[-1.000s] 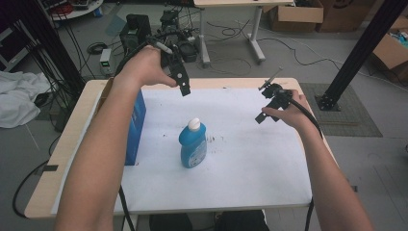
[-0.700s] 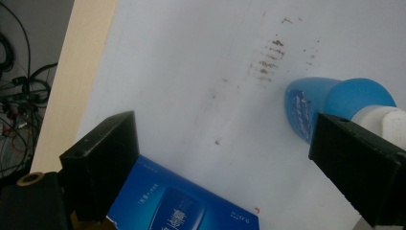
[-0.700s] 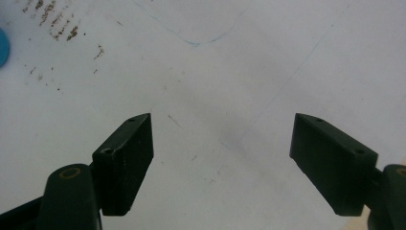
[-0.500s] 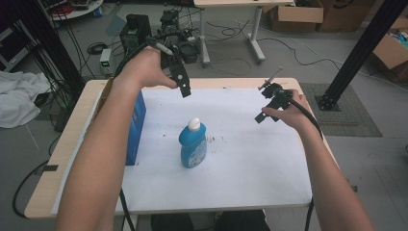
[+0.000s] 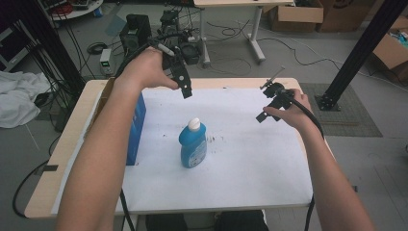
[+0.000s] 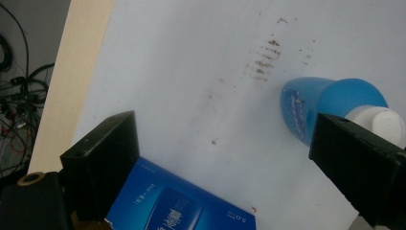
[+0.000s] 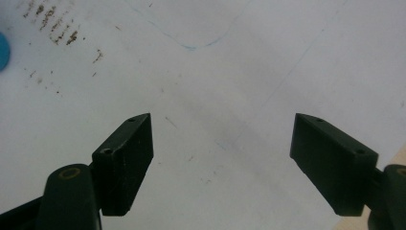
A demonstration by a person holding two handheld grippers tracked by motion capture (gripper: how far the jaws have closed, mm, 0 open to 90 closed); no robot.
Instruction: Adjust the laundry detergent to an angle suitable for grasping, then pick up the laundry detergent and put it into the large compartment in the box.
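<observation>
A blue bottle with a white cap (image 5: 193, 144) stands upright in the middle of the white sheet (image 5: 231, 159). Beside it to the left stands a blue box (image 5: 136, 127). My left gripper (image 5: 184, 86) hangs in the air over the table's far left part, open and holding nothing. Between its jaws I see the bottle (image 6: 330, 103) and the top of the box (image 6: 182, 203) below. My right gripper (image 5: 267, 109) hovers over the right part of the sheet, open, with bare sheet (image 7: 220, 96) under it.
Brown smudges (image 6: 263, 57) mark the sheet near the bottle. The wooden table edge (image 5: 67, 144) borders the sheet at the left. On the floor beyond the table lie cables, electronic boxes (image 5: 137, 26), cardboard boxes (image 5: 293, 17) and a black post (image 5: 358, 53).
</observation>
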